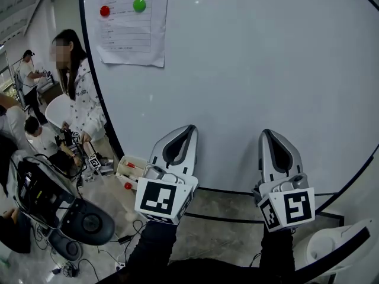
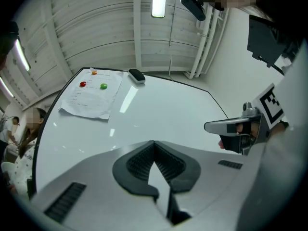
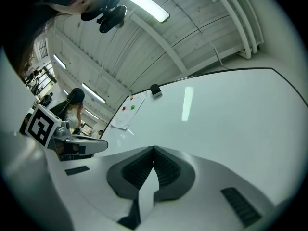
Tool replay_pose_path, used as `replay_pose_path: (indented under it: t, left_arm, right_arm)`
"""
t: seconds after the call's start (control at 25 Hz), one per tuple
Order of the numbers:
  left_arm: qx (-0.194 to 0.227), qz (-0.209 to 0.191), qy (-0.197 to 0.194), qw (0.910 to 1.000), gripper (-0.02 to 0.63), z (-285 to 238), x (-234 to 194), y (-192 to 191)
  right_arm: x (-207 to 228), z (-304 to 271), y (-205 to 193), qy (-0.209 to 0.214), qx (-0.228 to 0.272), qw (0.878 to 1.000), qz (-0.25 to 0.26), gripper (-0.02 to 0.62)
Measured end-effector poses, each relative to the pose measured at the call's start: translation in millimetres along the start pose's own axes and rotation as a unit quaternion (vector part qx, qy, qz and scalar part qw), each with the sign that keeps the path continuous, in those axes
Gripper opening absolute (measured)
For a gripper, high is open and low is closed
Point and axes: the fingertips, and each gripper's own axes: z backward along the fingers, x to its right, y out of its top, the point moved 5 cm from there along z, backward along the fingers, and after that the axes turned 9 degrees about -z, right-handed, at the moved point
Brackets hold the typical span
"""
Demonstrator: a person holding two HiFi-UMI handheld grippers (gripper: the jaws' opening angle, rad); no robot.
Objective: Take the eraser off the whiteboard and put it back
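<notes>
We find the eraser [image 2: 137, 75] sitting on the whiteboard [image 1: 249, 70], right at the whiteboard's top edge and toward its upper left part, where a sheet of paper [image 2: 91, 97] is pinned by a red magnet [image 2: 83, 84] and a green magnet [image 2: 103, 86]. Both our tools are far from it, down in front of the whiteboard's lower part. The left gripper [image 1: 188, 130] has its jaws pressed together with nothing between them. The right gripper [image 1: 266, 135] is the same, jaws together and empty.

As we judge it, the eraser is neither held nor off the whiteboard. This layout fits two readings: the task has not begun, or the eraser is already back in place. We cannot tell which. If it has not begun, everything is left: reach to the whiteboard's top edge, spread the jaws, lift the eraser away, then set it back on the whiteboard.
</notes>
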Motion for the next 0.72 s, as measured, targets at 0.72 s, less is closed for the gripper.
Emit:
replay_pose_path:
  t: [0.72]
  left_arm:
    - [-0.006, -0.001, -0.005, 1.0, 0.006, 4.5, 3.2, 1.1]
  right_arm:
    - [-3.6, 3.8, -2.6, 0.008, -0.02, 1.0, -0.01, 0.008]
